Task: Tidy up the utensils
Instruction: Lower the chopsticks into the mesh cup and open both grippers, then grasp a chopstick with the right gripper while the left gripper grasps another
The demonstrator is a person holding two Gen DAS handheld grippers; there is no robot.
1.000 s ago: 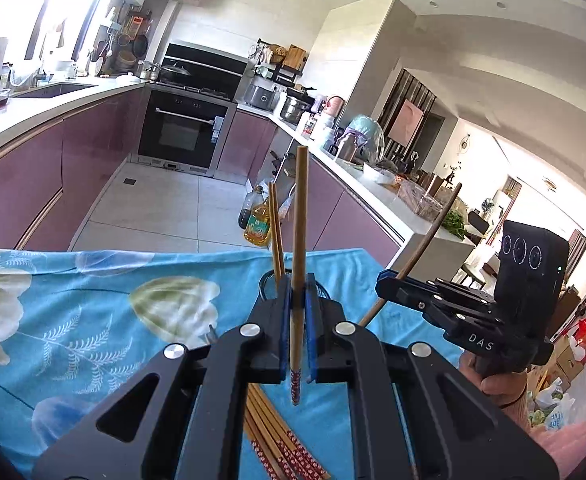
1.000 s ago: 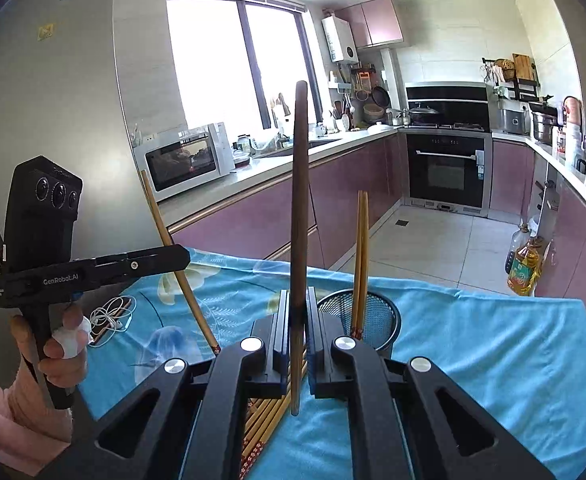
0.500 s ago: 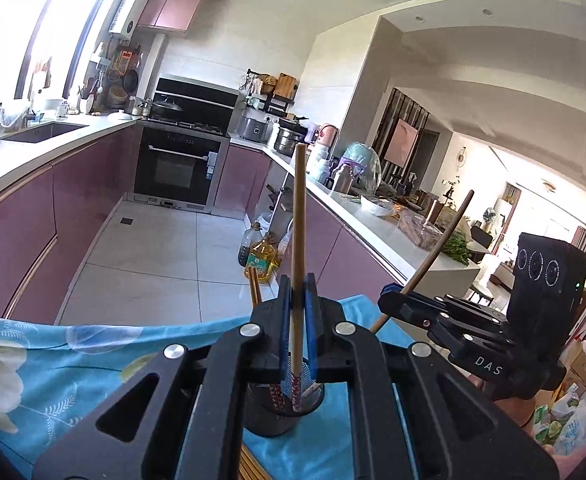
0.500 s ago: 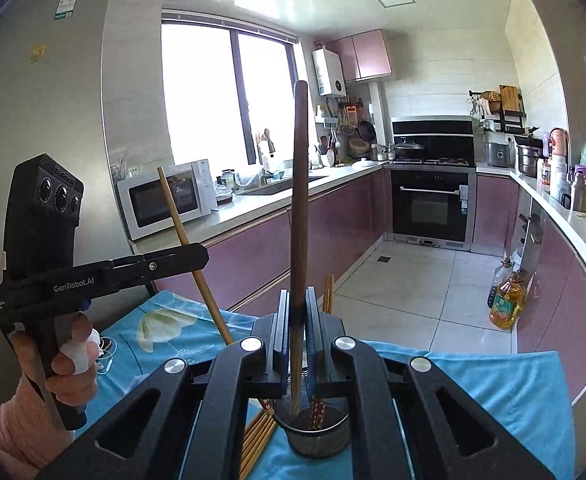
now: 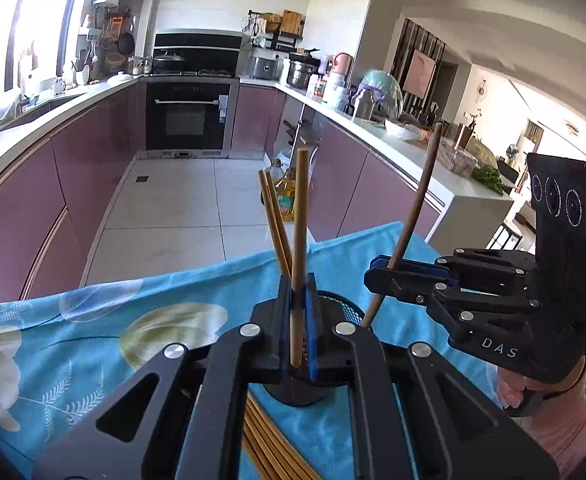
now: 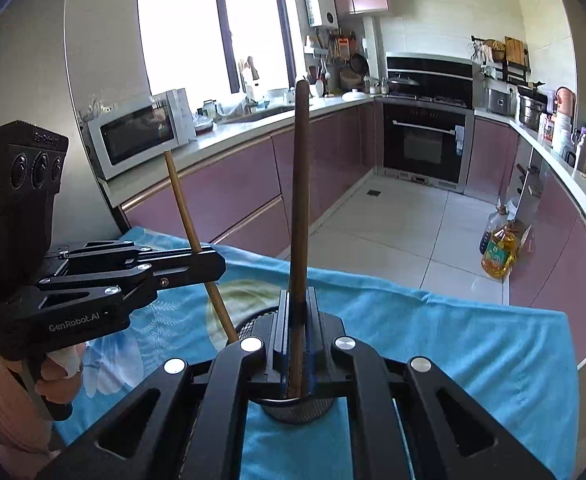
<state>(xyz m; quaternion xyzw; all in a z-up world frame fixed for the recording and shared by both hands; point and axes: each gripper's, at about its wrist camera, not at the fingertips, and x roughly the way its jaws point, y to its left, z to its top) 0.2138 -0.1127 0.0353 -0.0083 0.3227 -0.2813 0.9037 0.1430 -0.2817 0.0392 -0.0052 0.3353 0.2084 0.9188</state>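
Note:
My left gripper (image 5: 298,320) is shut on a pale wooden chopstick (image 5: 299,232) held upright, its lower end over the black mesh holder (image 5: 343,305). Two more chopsticks (image 5: 272,216) lean inside that holder. My right gripper (image 6: 297,320) is shut on a dark brown chopstick (image 6: 300,200), also upright above the mesh holder (image 6: 253,320). Each gripper shows in the other's view: the right gripper (image 5: 379,276) with the dark chopstick (image 5: 417,208) reaching the holder's rim, and the left gripper (image 6: 213,266) with the pale chopstick (image 6: 185,208). Several loose chopsticks (image 5: 269,440) lie on the cloth.
A blue floral cloth (image 5: 93,340) covers the table, whose far edge (image 6: 493,300) drops to the tiled kitchen floor. Oil bottles (image 6: 499,248) stand on the floor. Purple cabinets, a microwave (image 6: 133,136) and an oven (image 5: 189,116) lie beyond. A hand (image 6: 59,376) holds the left gripper.
Both grippers have moved in over the mesh holder, which now sits right under their fingers. Each still holds its chopstick upright, and the two have come closer together.

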